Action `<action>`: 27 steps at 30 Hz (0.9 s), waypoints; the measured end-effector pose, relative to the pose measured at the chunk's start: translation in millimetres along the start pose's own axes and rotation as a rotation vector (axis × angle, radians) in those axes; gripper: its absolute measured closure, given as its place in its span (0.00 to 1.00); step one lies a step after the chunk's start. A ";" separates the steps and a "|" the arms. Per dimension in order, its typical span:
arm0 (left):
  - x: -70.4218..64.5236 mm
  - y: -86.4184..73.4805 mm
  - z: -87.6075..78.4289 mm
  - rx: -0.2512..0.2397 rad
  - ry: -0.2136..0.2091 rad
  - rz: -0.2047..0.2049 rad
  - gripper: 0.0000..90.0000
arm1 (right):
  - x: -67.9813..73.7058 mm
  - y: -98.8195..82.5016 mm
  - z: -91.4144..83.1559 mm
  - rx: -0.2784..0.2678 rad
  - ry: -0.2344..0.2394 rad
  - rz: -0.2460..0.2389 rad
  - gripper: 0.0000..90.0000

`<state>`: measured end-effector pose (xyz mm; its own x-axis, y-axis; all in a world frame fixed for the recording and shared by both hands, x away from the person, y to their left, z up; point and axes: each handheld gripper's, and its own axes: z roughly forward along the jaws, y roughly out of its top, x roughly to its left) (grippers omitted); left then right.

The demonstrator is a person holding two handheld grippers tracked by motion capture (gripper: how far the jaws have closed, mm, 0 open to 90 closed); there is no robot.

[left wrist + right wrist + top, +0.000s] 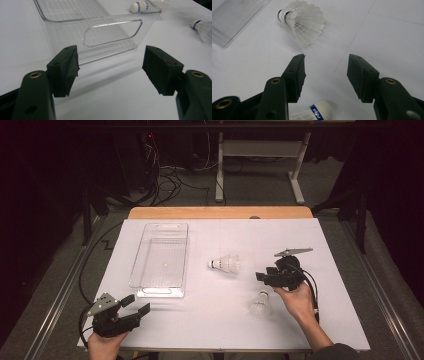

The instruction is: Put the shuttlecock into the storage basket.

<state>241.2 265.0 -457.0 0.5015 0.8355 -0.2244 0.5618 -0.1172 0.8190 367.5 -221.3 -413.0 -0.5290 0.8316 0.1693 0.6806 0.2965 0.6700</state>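
We hold the right gripper (pixel 260 276) over the white table (pixel 210 320) with its jaws spread apart and nothing between them. The lying shuttlecock (pixel 226 264) rests on its side just ahead of these jaws, a short gap away, its cork pointing away from our right gripper toward the clear plastic bin (pixel 161 261). In the right gripper view the same lying shuttlecock (pixel 300 22) sits beyond the jaw tips and a little toward the left jaw, feathers fanned toward us, not touching either pad. The second shuttlecock (pixel 260 304) stands on its skirt just below and beside our right gripper, close to the right hand (pixel 295 301); in the right gripper view its cork (pixel 320 111) shows under the jaws.

Our left gripper (pixel 136 304) rests at the near left of the table, jaws also wide apart and pinching nothing. The bin's near end wall (pixel 110 35) lies straight ahead of it, apart from the pads.
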 end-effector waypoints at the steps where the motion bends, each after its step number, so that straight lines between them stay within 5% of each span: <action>1: 0.1 -0.2 0.1 0.000 0.002 0.000 0.33 | -0.3 -0.6 -0.6 -0.002 -0.002 0.000 0.55; 27: 2.5 0.3 -1.0 -0.010 -0.005 -0.004 0.33 | 10.0 -9.1 -27.4 -0.019 0.026 -0.037 0.57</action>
<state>242.0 267.6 -456.8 0.5024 0.8332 -0.2308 0.5575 -0.1082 0.8231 342.1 -228.5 -397.5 -0.5670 0.8075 0.1626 0.6504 0.3177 0.6899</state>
